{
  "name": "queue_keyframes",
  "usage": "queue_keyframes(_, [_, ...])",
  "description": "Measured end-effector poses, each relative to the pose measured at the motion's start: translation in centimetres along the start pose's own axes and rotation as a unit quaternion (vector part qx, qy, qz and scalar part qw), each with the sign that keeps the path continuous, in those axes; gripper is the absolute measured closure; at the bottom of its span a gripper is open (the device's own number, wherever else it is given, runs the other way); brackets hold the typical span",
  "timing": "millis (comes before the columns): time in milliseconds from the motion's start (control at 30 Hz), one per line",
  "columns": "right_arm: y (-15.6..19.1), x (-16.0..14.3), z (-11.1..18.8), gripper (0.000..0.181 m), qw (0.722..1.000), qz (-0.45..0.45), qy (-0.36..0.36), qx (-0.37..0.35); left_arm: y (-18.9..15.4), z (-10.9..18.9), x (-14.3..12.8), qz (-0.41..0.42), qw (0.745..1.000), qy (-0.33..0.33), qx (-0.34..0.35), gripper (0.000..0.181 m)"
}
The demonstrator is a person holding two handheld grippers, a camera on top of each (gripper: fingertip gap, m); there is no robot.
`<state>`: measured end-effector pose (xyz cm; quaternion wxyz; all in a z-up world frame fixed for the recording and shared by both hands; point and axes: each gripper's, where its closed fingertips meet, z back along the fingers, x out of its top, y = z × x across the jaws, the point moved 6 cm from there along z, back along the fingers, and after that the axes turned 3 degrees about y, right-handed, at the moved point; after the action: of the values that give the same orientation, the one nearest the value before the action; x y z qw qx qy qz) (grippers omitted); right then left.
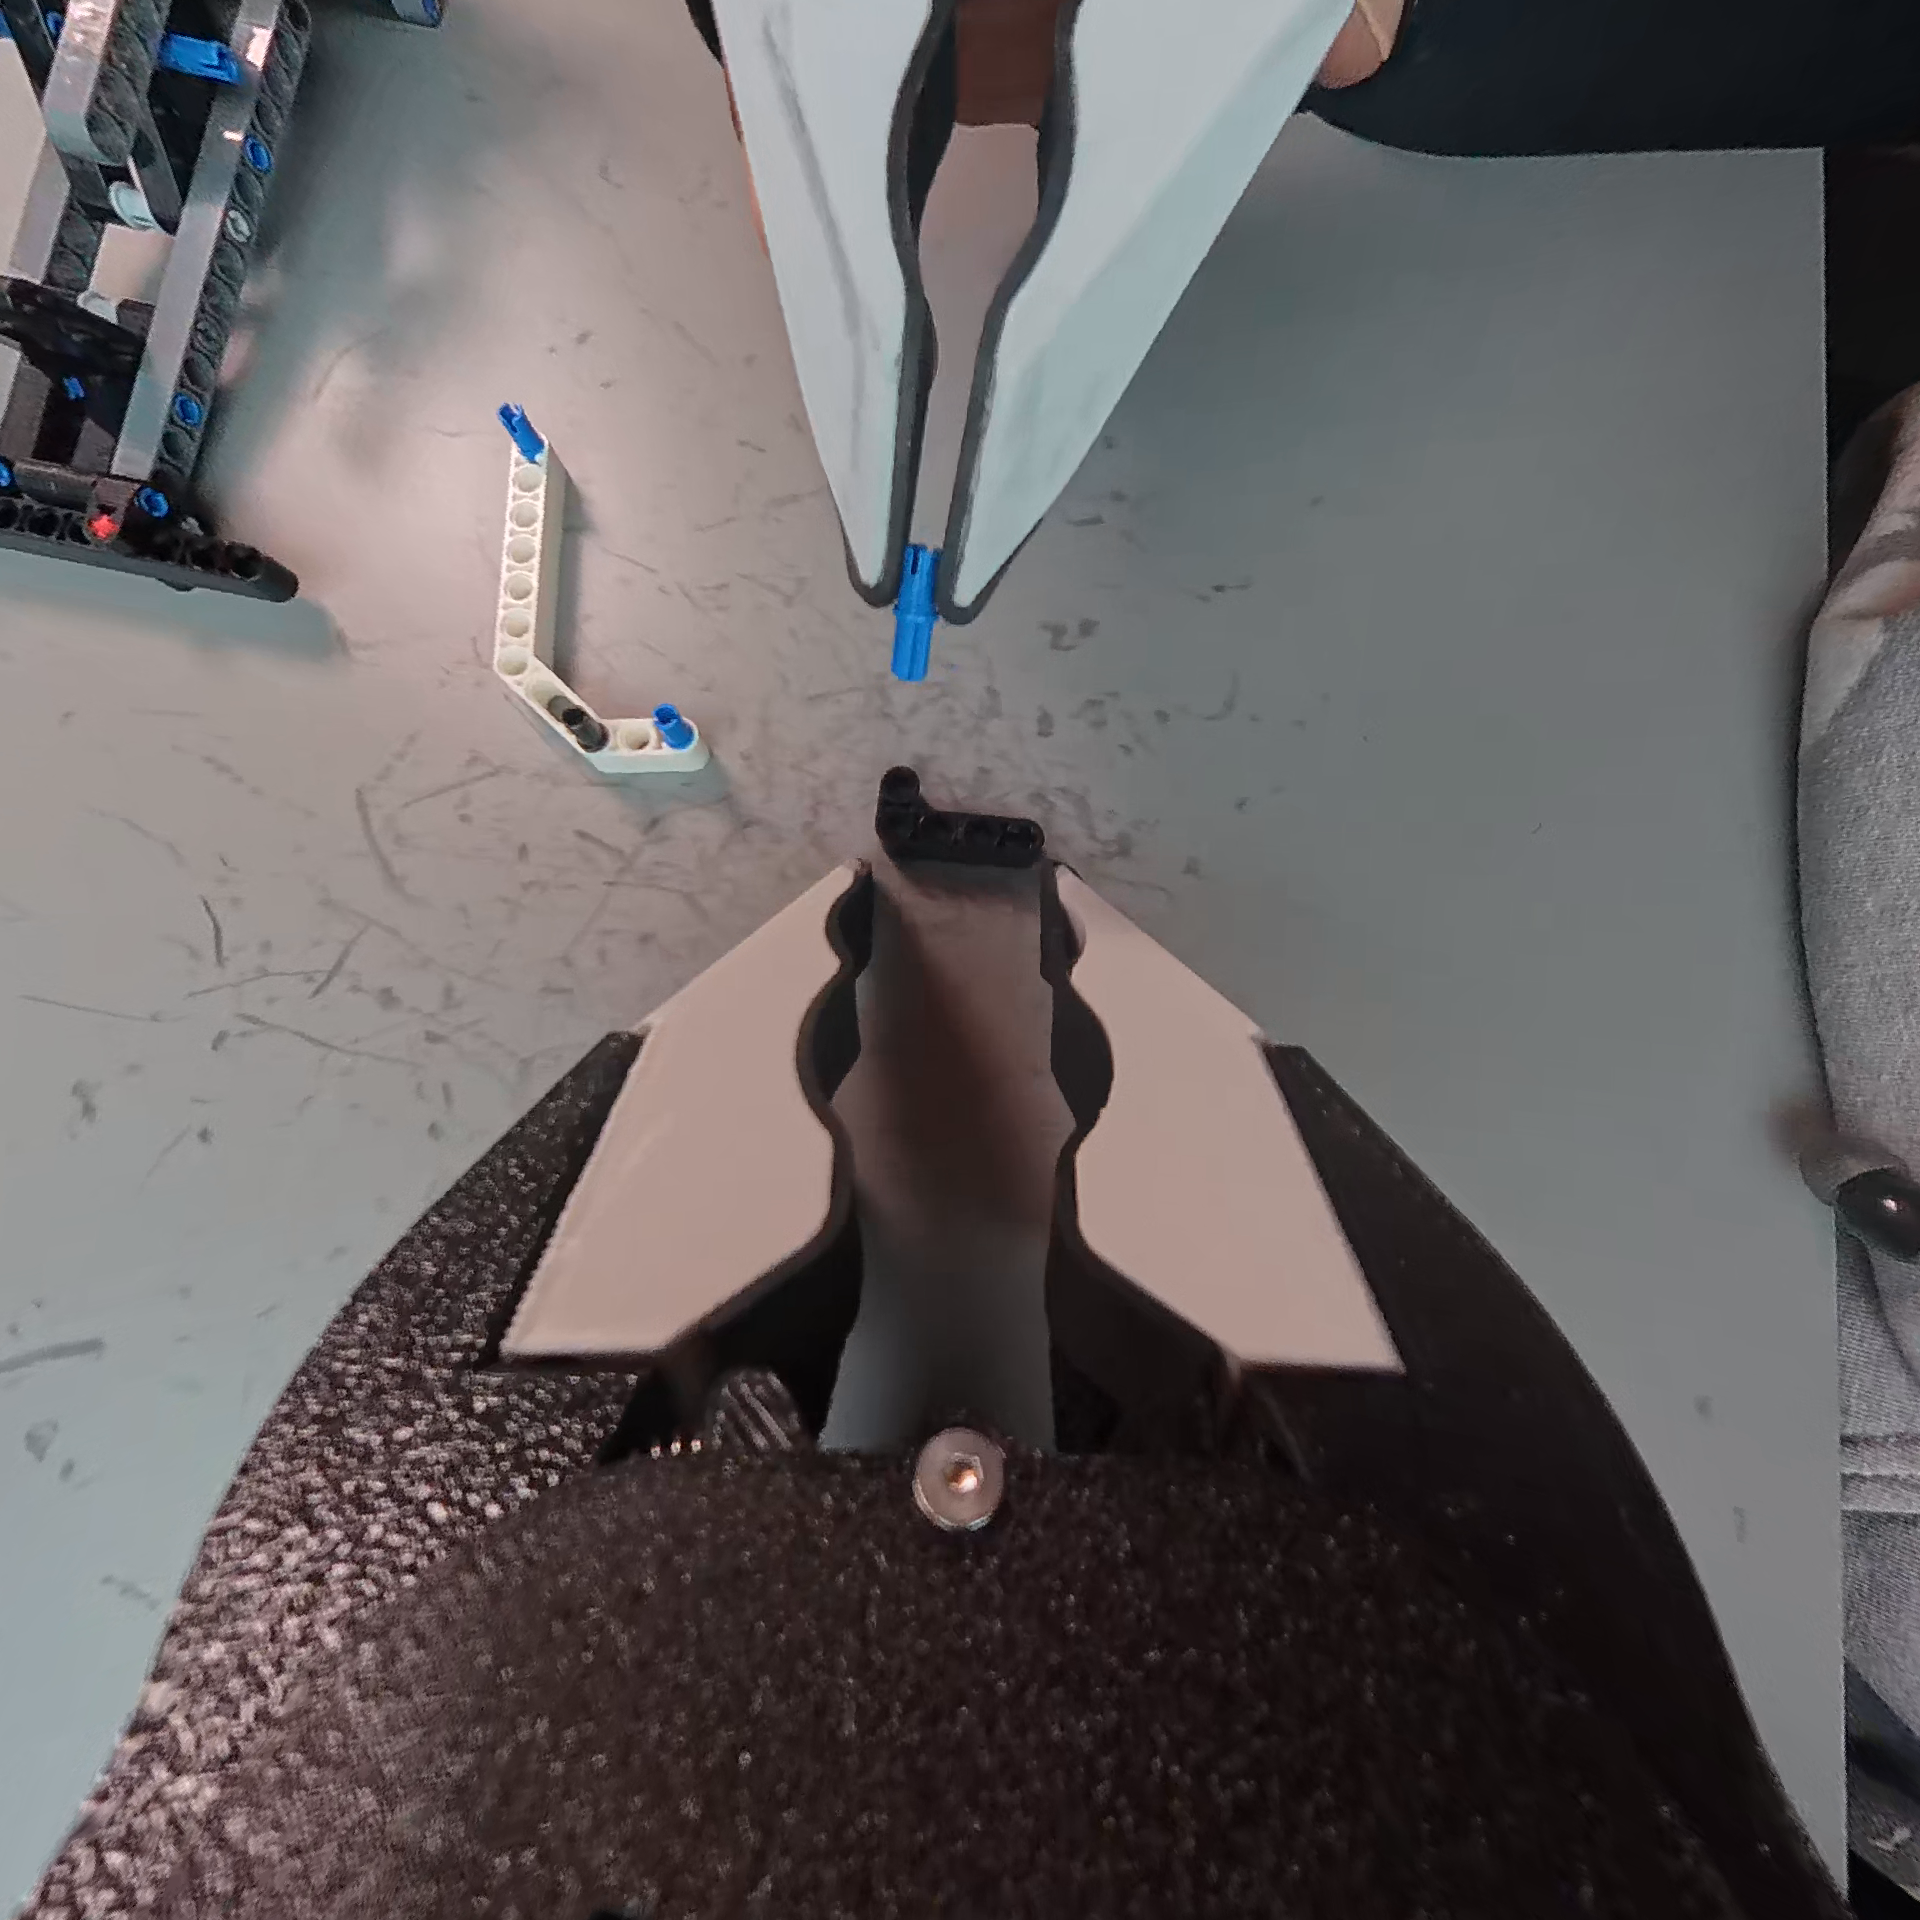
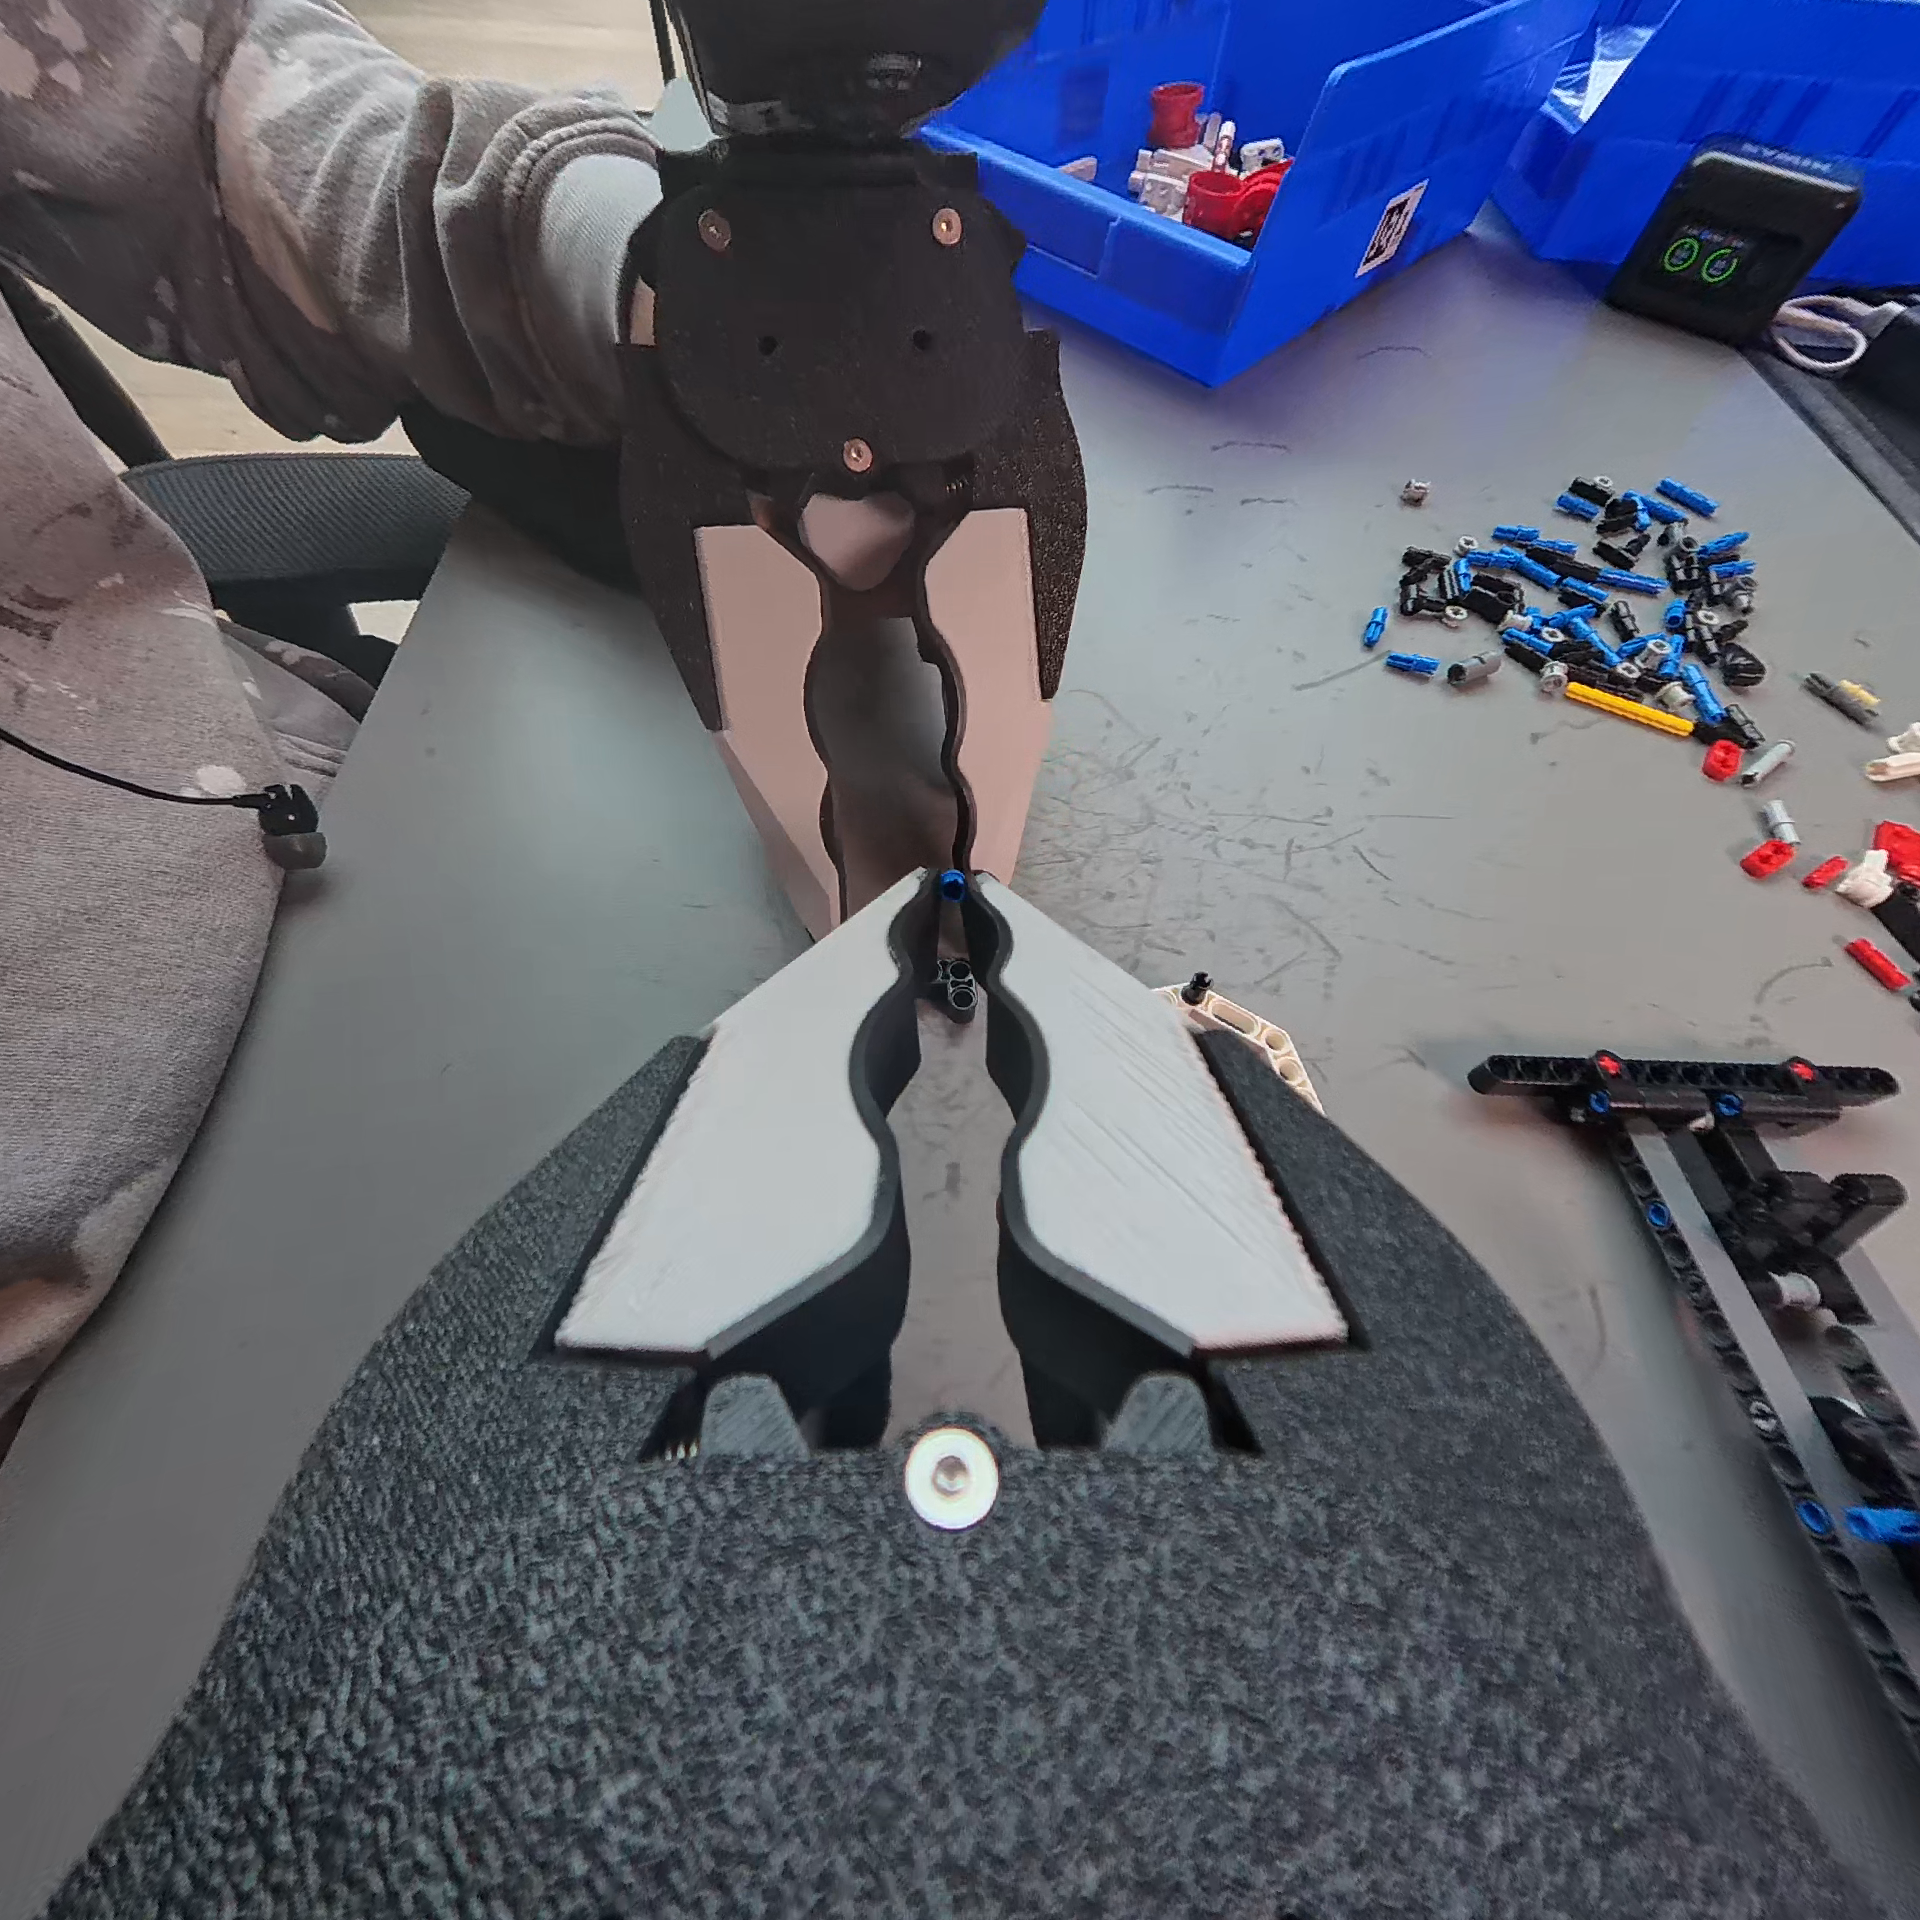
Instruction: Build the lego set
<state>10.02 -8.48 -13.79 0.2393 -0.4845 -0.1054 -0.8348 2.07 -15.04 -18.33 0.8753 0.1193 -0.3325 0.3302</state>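
Table [image 1: 1403,520] is mostly bare around the black L-beam [image 1: 956,826], edge well to its side. Left gripper [image 1: 956,873] spread, tips straddling the beam, probably not yet gripping. Right gripper [image 1: 916,592] pinches a blue pin [image 1: 914,623] just beyond it. Step: pin insertion. Next: clamp beam, align pin with hole

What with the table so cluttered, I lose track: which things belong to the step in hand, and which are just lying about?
In hand, likely: blue pin, pinched in the right tongs; black L-shaped beam on the table just ahead of the open left tongs.
Lying about: white bent beam with pins; part-built black frame; pile of loose pins; blue bins; small black device with a screen.
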Motion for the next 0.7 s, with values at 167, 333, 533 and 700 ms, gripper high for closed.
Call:
queue_keyframes(167, [-0.1,-0.4,-0.1,0.177,1.000,-0.001,0.011,-0.001,-0.3,0.9,0.0,0.010,0.999,-0.017,-0.033,0.148])
queue_keyframes(333, [-0.2,-0.6,-0.1,0.177,1.000,0.000,0.018,-0.002,0.2,1.9,-0.1,0.014,0.999,-0.037,-0.035,0.149])
queue_keyframes(533, [0.3,1.5,0.9,0.177,0.996,0.010,-0.086,0.001,0.5,4.1,2.3,0.045,0.982,-0.174,-0.055,0.155])
queue_keyframes(700, [0.5,2.6,1.4,0.177,0.989,-0.001,-0.144,0.011,0.3,5.9,3.8,0.059,0.958,-0.269,-0.080,0.162])
